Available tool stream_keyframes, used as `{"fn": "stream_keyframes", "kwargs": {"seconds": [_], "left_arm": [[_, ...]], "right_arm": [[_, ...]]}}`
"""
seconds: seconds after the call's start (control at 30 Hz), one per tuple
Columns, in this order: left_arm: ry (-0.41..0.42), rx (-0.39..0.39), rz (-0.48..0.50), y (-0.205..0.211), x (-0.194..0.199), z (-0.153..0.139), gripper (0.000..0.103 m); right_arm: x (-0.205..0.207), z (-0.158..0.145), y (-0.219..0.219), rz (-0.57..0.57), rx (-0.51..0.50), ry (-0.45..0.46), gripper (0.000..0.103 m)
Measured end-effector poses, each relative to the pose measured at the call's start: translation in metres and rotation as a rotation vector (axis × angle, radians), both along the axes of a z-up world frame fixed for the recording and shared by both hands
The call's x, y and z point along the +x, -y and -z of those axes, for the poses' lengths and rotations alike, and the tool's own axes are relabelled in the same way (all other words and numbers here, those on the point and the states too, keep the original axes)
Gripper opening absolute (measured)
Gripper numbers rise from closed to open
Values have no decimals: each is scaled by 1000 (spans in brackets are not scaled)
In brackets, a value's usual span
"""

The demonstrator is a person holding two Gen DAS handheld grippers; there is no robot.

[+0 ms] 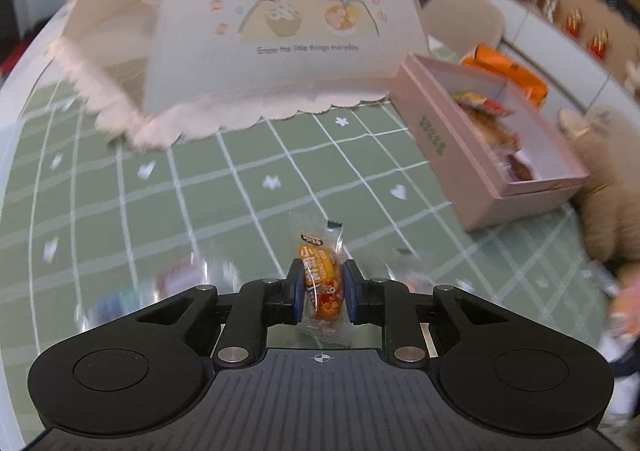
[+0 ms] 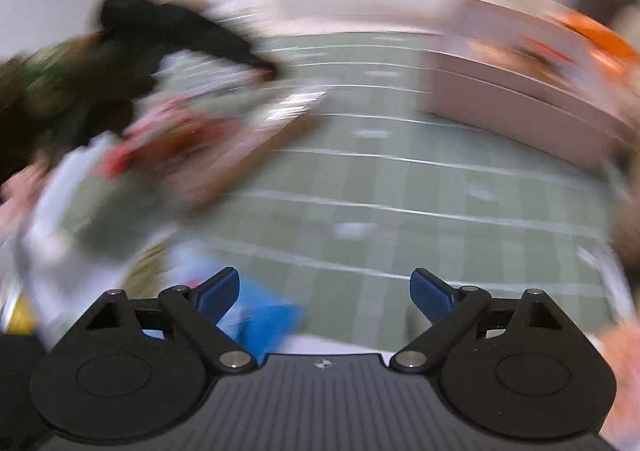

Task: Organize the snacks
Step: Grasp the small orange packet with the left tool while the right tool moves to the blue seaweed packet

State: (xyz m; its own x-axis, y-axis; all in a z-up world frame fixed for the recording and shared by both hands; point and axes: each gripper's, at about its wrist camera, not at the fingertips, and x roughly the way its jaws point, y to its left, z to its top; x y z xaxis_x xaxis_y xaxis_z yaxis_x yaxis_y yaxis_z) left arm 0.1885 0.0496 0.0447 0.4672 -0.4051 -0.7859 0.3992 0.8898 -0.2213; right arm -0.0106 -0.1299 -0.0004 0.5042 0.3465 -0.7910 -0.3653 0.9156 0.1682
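My left gripper [image 1: 322, 283] is shut on a small orange wrapped snack [image 1: 322, 275] and holds it above the green checked tablecloth [image 1: 240, 187]. A pink open box [image 1: 488, 155] with several snacks inside sits to the right, ahead of it. My right gripper [image 2: 324, 291] is open and empty over the tablecloth [image 2: 400, 191]. Its view is heavily blurred. The pink box [image 2: 512, 99] shows at its upper right. A blurred pile of snack packets [image 2: 180, 139] lies to its left, and a blue packet [image 2: 264, 323] lies just under its left finger.
A white dome food cover [image 1: 260, 31] with a cartoon print stands at the back of the table. An orange packet [image 1: 508, 71] lies behind the pink box. A beige plush toy [image 1: 608, 191] sits right of the box. Blurred packets [image 1: 180, 279] lie near my left gripper.
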Motion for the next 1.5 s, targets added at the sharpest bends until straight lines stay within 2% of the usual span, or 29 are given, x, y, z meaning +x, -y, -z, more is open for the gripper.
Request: {"fn": "stream_keyframes", "kwargs": {"seconds": [0.07, 0.2, 0.3, 0.33, 0.4, 0.47, 0.63, 0.7, 0.73, 0.83, 0.97, 1.07, 1.13, 1.17, 1.23, 1.37, 1.43, 1.5], "left_arm": [[-18, -54, -35, -10, -18, -9, 24], [-34, -135, -71, -21, -52, -26, 24], [-40, -161, -97, -20, -70, -35, 24], [-43, -168, -106, -19, -75, -36, 24], [-48, -184, -113, -15, -86, -39, 24], [-56, -196, -113, -10, -96, -39, 24], [-100, -198, -102, 6, -119, -25, 24], [-120, -193, -111, 7, -127, -18, 24], [-125, -187, -124, 6, -130, -16, 24], [-133, -145, -186, -1, -134, -12, 24], [-137, -137, -263, -21, -137, -15, 24], [-130, -137, -298, -32, -141, -20, 24], [-129, -137, -315, -36, -143, -22, 24], [-128, -137, -320, -38, -144, -23, 24], [-126, -138, -316, -37, -145, -24, 24], [-131, -145, -273, -28, -146, -24, 24], [-135, -149, -249, -22, -146, -23, 24], [-140, -155, -226, -15, -144, -23, 24]], "right_arm": [[-5, 1, -22, -129, -12, 10, 93], [-5, 20, -70, -331, -130, 23, 94], [-5, 19, -78, -382, -134, 46, 93], [-5, 18, -77, -379, -147, 52, 89], [-4, 15, -64, -348, -148, 57, 82], [0, 14, -46, -280, -143, 33, 80], [13, 19, 28, 96, -167, -32, 79], [5, 16, 49, 125, -122, -12, 79], [0, 12, 52, 100, -99, -2, 80], [-14, 1, 36, -101, -57, 24, 81], [-26, -3, -21, -363, -145, 139, 82], [-27, 6, -58, -523, -212, 170, 82], [-23, 12, -75, -589, -246, 212, 96], [-20, 12, -78, -588, -248, 232, 96], [-4, 13, -78, -560, -222, 200, 97], [21, 20, -54, -405, -61, 30, 96], [19, 17, -32, -307, -25, 31, 70], [11, 12, -9, -238, -30, 21, 57]]}}
